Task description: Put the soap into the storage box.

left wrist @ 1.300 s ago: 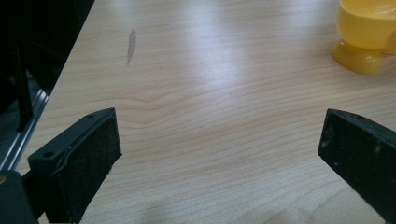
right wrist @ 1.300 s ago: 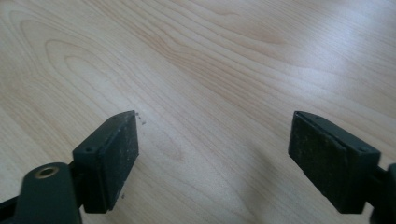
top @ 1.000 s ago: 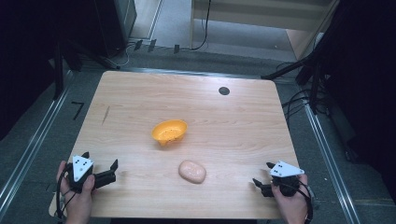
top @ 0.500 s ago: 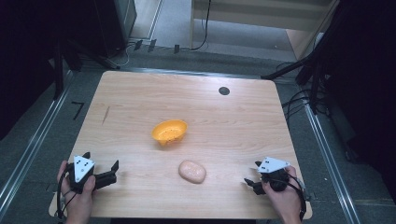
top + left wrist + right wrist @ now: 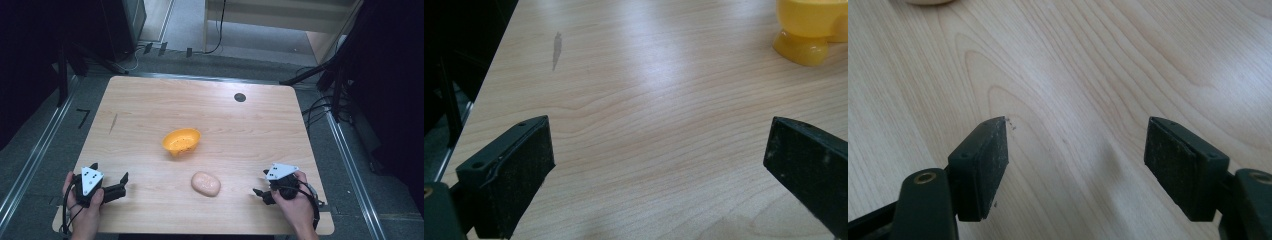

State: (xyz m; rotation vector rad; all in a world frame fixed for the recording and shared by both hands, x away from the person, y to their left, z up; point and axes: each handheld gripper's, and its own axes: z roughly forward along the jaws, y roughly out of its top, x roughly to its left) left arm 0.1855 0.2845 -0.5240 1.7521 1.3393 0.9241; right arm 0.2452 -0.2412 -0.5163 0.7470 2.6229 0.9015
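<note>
- so far nothing is picked up: the bun (image 5: 205,183) lies bare on the table (image 5: 150,100), near the front edge, and the bowl (image 5: 181,141) stands just behind it, apart from it.
- likely work: grasp the bun and put it in the bowl; the reach, grasp and placing all look left to do.
- left gripper (image 5: 121,183) rests at the front left corner, jaws spread wide and empty, aimed across the table; its own view shows the bowl's foot (image 5: 800,47) far off at top right.
- right gripper (image 5: 260,194) sits low at the front right, jaws parted and empty, pointed toward the bun, well short of it.
- both hands grip from below the table edge.
</note>
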